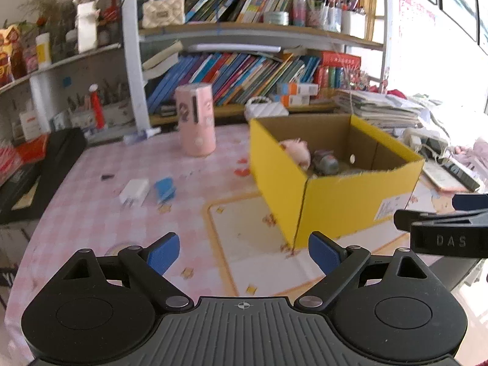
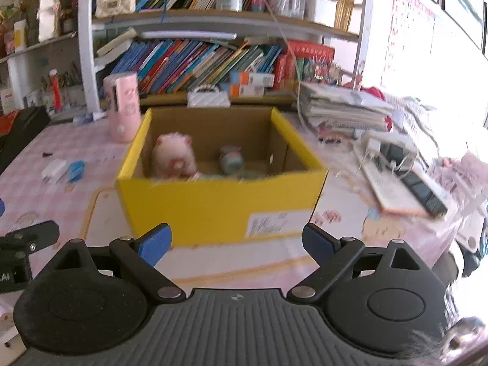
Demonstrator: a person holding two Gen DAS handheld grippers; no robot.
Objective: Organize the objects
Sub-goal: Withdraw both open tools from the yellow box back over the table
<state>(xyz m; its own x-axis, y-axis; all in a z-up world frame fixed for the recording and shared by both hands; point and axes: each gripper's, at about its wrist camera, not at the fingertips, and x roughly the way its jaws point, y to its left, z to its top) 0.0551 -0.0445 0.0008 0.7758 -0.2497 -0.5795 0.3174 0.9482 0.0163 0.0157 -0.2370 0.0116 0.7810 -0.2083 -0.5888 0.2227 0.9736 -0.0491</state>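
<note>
— While the left gripper (image 1: 243,254) hangs over the pink checked table (image 1: 91,213), what does its own camera show?

— Blue pads spread wide, nothing between them. Ahead and to the right stands the yellow box (image 1: 332,210), open at the top, its near corner turned toward the camera. Two things already lie inside: a pink plush (image 1: 297,152) against the left wall and a grey toy (image 1: 327,162) beside it.

— And outside the box?

— A white plug (image 1: 134,193) and a blue clip (image 1: 164,189) lie side by side on the cloth, well left of the box. A pink canister (image 1: 196,119) stands upright behind them, near the bookshelf (image 1: 244,30). Those loose pieces are probably what remains to be sorted.

— How is the hand set?

— Tilted forward and down toward the cloth, the jaws level, aimed between the box and the loose items. Part of the other tool shows black at the right edge.

— Turn to the right wrist view.

— The right gripper (image 2: 236,244) faces the long side of the box (image 2: 219,210) squarely, jaws equally wide and empty. The plush (image 2: 174,155) and the toy (image 2: 231,160) sit on the floor of the box, apart from each other. The plug (image 2: 55,169) and the clip (image 2: 75,170) lie far left.

— Its pose?

— Angled down, low over the table, just short of the box's near wall. Both views are blurred, so fine detail cannot be told.
</note>
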